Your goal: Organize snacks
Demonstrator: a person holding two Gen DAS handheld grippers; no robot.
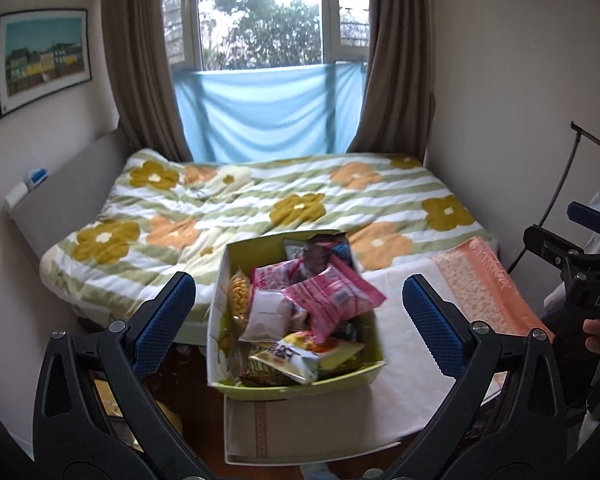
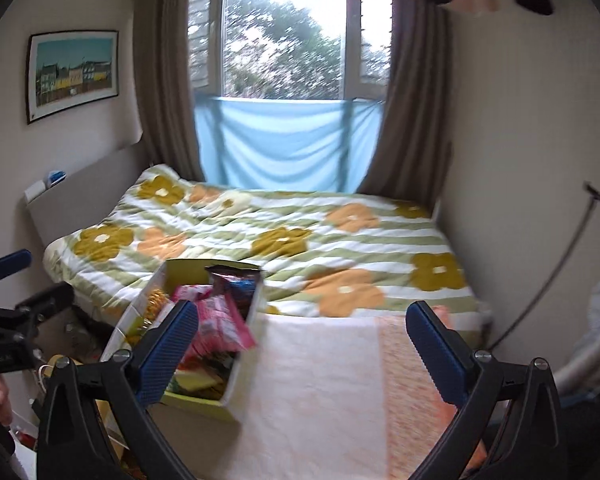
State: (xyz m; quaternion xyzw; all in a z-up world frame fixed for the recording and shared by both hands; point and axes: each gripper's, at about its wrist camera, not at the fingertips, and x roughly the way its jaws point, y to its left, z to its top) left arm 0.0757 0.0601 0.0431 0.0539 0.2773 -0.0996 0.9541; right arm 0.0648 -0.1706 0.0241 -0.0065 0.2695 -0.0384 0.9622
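Bedroom setting: bed (image 1: pixel 260 208) with a green-striped flower quilt fills the middle of both views, window with brown curtains and a pale blue cloth at top centre, framed picture (image 1: pixel 44 60) on the wall at upper left. Green cardboard box (image 1: pixel 256 390) sits at lower centre of the left wrist view, on a low surface covered by a pale cloth (image 1: pixel 404 320), next to the bed's near edge; in the right wrist view the same box lies at lower left. Box is heaped with snack packets: a pink packet (image 1: pixel 334 296) on top, a yellow puffed snack bag (image 1: pixel 239 298) along its left wall, a white pouch (image 1: pixel 266 314) between them (print too blurred to read). Left gripper (image 1: pixel 298 312) hovers in front of the box, jaws spread wide, nothing between the blue pads. Right gripper (image 2: pixel 300 344) likewise wide open and empty, over the pale cloth to the right of the box.
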